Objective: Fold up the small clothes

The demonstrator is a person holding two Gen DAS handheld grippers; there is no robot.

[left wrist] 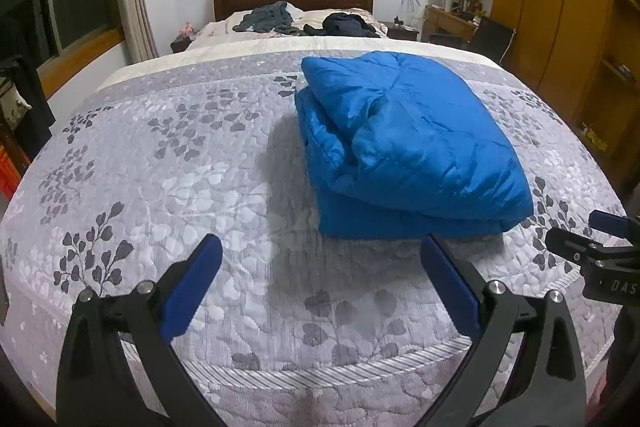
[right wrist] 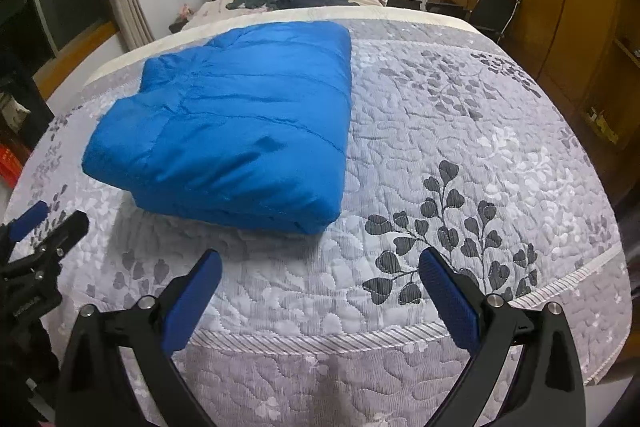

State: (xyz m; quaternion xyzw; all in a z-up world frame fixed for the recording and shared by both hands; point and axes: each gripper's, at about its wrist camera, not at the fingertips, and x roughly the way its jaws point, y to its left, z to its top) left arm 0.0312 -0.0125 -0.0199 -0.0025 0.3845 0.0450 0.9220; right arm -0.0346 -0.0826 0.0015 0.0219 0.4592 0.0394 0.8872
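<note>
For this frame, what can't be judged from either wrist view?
- Blue jacket: inner folds and underside hidden by its own top layer, both views.
- Dark clothes near the headboard: too small to identify, both views.
- Right gripper: cut off by the left view's edge.

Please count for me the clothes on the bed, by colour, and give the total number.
Blue: 1, the folded puffy jacket on the quilt.
Grey-green: 1, a crumpled garment near the headboard.
Dark navy or black: 1, a crumpled heap beside it; it could hold more than one piece.
Total: 3
</note>
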